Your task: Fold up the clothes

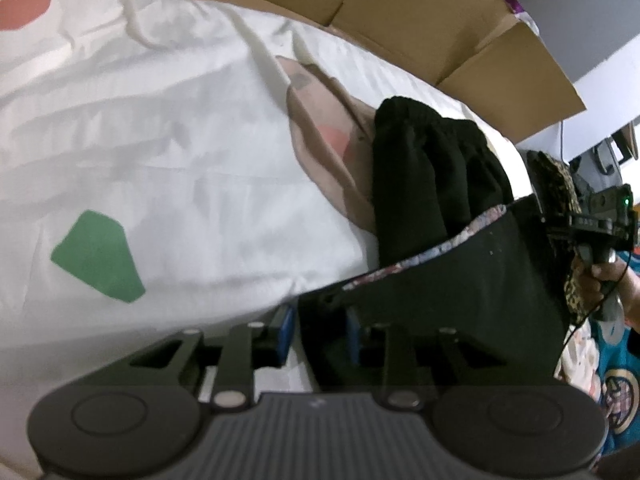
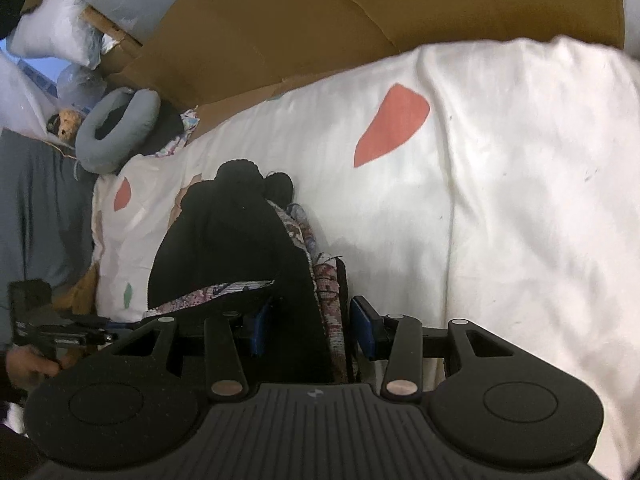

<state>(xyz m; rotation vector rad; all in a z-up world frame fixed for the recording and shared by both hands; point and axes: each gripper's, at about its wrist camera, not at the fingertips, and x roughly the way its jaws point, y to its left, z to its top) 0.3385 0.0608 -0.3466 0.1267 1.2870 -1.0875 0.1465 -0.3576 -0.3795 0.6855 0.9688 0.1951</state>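
A person is holding a black garment (image 1: 440, 280) with a patterned lining up off the bed (image 1: 180, 140), one gripper at each end of its near edge. The left gripper (image 1: 318, 332) is showing cloth between its blue pads (image 1: 282, 328), which are standing fairly close, seemingly pinching the corner. The right gripper (image 2: 312, 332) has its pads (image 2: 366, 332) a little apart with the black and patterned layers running between them; whether they are truly clamping I cannot tell.

The far end of the garment is lying bunched on the white sheet near the cardboard (image 1: 400, 12) along the bed's far edge, beside a pink piece of clothing (image 1: 328, 128). It is looking mid-fold to me: edges gathered, but nothing laid flat or squared, so smoothing and stacking remain.
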